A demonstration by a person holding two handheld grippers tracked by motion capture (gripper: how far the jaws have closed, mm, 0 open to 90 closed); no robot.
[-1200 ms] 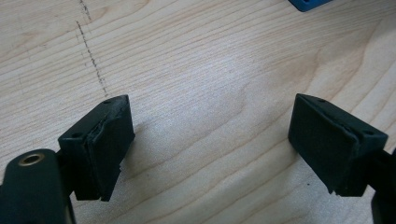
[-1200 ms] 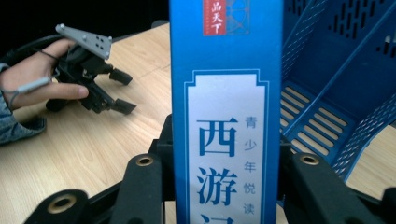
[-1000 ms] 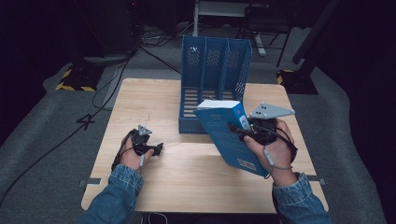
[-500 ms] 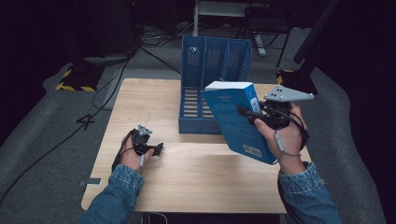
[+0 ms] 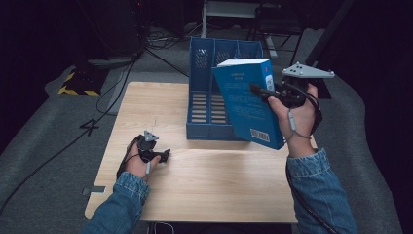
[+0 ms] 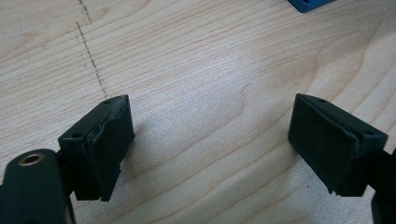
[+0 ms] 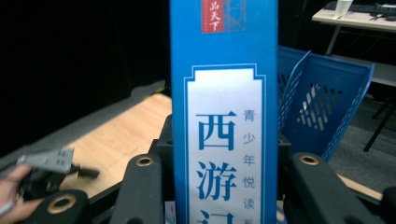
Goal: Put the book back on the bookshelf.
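A blue book (image 5: 248, 102) is held in the air, tilted, in front of the blue file rack (image 5: 214, 58). My right gripper (image 5: 263, 91) is shut on its spine edge. The right gripper view shows the book's spine (image 7: 224, 112) with Chinese lettering standing upright between the two black jaws, and the rack (image 7: 322, 102) behind it. My left gripper (image 5: 163, 156) rests low on the wooden table (image 5: 219, 190) at the left, open. Its fingers (image 6: 100, 144) stand wide apart over bare wood.
The rack has several upright compartments and stands at the back middle of the table. A corner of the rack (image 6: 308, 4) shows at the top of the left gripper view. Cables (image 5: 107, 97) run over the grey floor to the left.
My right gripper has lifted the book higher and moved it right and back toward the rack. The left gripper has stayed still.
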